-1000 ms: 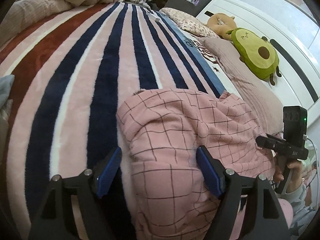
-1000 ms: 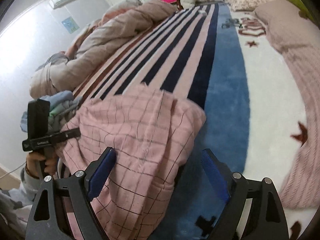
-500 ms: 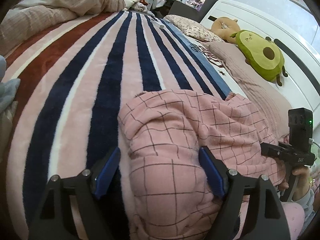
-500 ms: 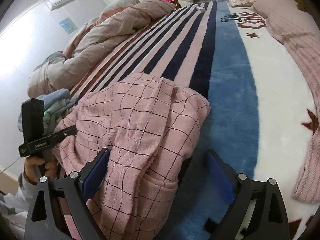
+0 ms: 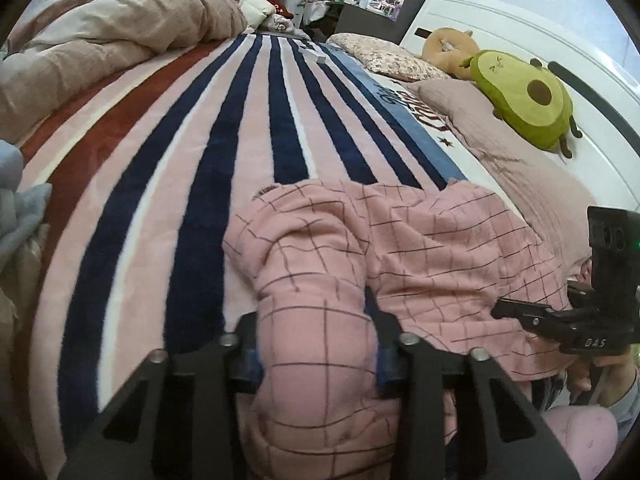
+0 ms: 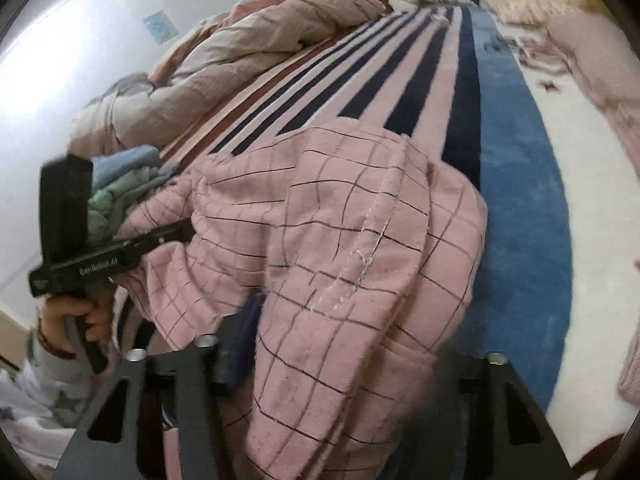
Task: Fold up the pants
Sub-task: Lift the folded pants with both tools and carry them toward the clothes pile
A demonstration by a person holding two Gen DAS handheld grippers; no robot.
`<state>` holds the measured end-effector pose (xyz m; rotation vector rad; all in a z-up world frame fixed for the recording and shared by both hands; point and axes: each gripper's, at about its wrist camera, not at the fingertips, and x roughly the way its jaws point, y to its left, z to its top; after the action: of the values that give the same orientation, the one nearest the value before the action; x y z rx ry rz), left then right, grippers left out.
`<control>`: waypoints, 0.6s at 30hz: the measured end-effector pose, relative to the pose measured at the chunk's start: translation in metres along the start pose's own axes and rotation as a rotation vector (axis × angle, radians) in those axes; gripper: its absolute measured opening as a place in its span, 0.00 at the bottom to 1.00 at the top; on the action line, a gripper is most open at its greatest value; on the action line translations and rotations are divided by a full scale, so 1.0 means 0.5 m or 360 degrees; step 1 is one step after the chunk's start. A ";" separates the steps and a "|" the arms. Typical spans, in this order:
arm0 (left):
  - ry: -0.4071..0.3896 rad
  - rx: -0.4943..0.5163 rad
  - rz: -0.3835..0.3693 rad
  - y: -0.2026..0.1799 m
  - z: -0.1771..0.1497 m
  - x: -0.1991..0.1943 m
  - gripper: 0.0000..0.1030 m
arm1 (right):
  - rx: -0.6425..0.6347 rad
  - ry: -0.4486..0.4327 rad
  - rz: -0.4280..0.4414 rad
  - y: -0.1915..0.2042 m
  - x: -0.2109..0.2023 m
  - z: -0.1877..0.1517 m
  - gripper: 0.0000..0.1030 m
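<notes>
Pink pants with a dark grid pattern [image 5: 420,248] lie bunched at the near edge of the striped bed; they also show in the right wrist view [image 6: 340,220]. My left gripper [image 5: 316,356] is shut on a thick fold of the pants, cloth bulging between its jaws. My right gripper [image 6: 336,360] has closed in on another bunch of the pants; the cloth covers its right finger. Each gripper shows in the other's view, the right one in the left wrist view [image 5: 580,328] and the left one in the right wrist view [image 6: 92,256].
A striped fleece blanket [image 5: 200,152] covers the bed. A rumpled beige duvet [image 5: 100,52] lies at the far left. An avocado plush [image 5: 524,100] and pillows [image 5: 388,56] sit by the white headboard. Blue-grey clothes [image 6: 120,184] are piled at the left edge.
Both grippers went from wide open to closed on bunches of the pants. The cloth now bulges up between the fingers, and both cameras have dropped closer to it.
</notes>
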<state>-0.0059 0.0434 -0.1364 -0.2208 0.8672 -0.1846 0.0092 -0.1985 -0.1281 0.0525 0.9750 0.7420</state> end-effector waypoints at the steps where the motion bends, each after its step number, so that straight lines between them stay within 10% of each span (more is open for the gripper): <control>1: -0.0009 -0.0007 -0.0005 0.001 0.003 -0.006 0.27 | -0.0008 -0.0013 -0.0011 0.004 -0.002 0.001 0.32; 18: -0.0421 0.0121 0.0125 0.047 0.094 -0.296 0.22 | -0.0230 -0.0246 0.0049 0.188 -0.086 0.142 0.20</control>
<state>-0.0619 0.1082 -0.0047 -0.1360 0.6035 -0.1118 -0.0025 -0.1330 -0.0217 -0.0014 0.7732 0.8227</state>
